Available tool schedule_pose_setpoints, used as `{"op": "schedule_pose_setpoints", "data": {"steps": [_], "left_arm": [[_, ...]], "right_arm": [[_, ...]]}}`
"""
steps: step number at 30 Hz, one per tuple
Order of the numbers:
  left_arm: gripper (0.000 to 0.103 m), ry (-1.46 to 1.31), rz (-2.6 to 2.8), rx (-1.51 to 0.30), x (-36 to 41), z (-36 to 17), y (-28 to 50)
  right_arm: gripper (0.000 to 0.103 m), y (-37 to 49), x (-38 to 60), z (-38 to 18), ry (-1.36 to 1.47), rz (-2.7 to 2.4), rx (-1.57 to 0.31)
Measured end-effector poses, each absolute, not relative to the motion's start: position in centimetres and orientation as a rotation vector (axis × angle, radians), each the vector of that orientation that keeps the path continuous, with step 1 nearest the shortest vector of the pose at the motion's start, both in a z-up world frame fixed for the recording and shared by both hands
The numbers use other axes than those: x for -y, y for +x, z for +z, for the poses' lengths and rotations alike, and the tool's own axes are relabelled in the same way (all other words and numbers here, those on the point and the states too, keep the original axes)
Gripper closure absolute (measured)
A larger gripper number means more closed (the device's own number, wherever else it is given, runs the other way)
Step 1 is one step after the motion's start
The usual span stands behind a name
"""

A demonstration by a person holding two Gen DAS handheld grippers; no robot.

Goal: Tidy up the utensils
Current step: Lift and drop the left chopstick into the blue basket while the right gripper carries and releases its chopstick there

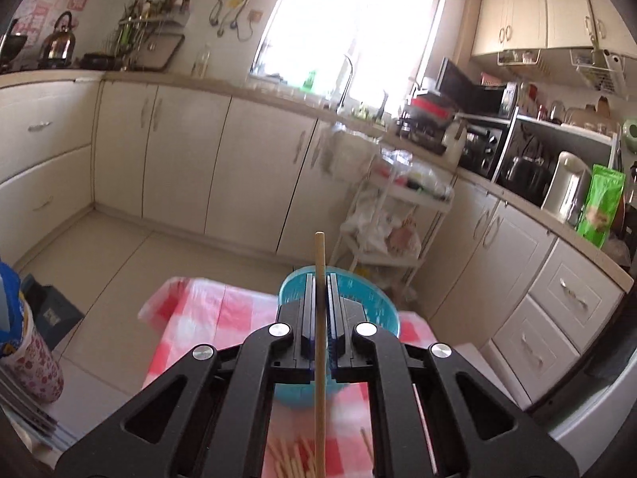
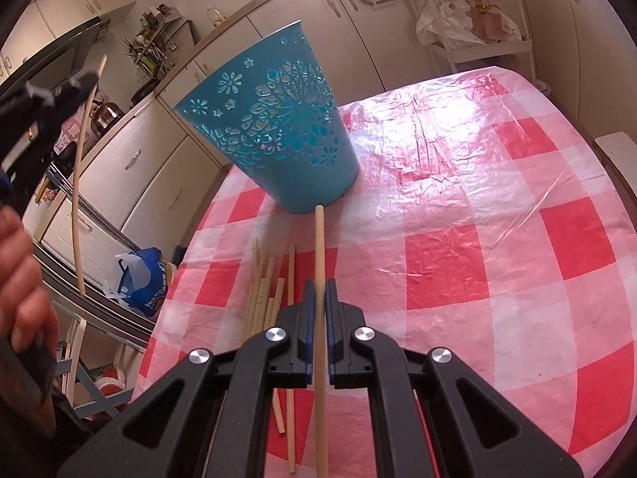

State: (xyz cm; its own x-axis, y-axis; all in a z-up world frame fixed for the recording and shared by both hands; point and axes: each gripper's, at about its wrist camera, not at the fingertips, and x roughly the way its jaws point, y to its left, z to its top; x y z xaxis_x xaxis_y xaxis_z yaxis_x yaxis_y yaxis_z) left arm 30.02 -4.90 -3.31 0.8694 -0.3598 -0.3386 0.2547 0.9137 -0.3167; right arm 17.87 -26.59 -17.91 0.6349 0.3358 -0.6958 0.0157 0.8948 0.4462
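My left gripper is shut on a wooden chopstick and holds it above the blue perforated basket, whose rim shows just behind the fingers. My right gripper is shut on another chopstick, low over the table, its tip near the base of the blue basket. Several loose chopsticks lie on the red-and-white checked tablecloth left of the right gripper. The left gripper with its chopstick also shows at the far left of the right wrist view.
The table stands in a kitchen with cream cabinets around it. A white trolley with bags is beyond the table's far edge. A blue bag sits on the floor to the left. The table's right half bears only cloth.
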Motion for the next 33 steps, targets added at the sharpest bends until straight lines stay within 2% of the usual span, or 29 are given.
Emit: {"op": "schedule_pose_setpoints", "data": {"steps": [5,11,24,29,32,33], "left_arm": [[0.098,-0.344,-0.312,-0.275,6.2,0.0,33.8],[0.098,-0.34,-0.219,-0.168,8.7,0.8,37.5],[0.098,-0.224,-0.198,-0.277,11.0,-5.2,39.7],[0.089,-0.193,-0.188,-0.324,10.6,-6.6,38.6],[0.076,-0.208,-0.175,-0.357,9.0,-6.6,36.7],[0.068,-0.223,-0.164,-0.359,8.3,-6.4,35.8]], "right_arm": [[0.097,17.7,27.0,-17.8,0.421,0.176,-0.86],[0.097,18.1,28.1,-18.1,0.446,0.145,-0.857],[0.097,18.2,28.1,-18.1,0.454,0.14,-0.854],[0.097,18.0,28.3,-17.8,0.458,0.131,-0.838],[0.097,17.7,28.4,-17.2,0.46,0.127,-0.808],[0.097,17.5,28.4,-16.8,0.46,0.128,-0.791]]}}
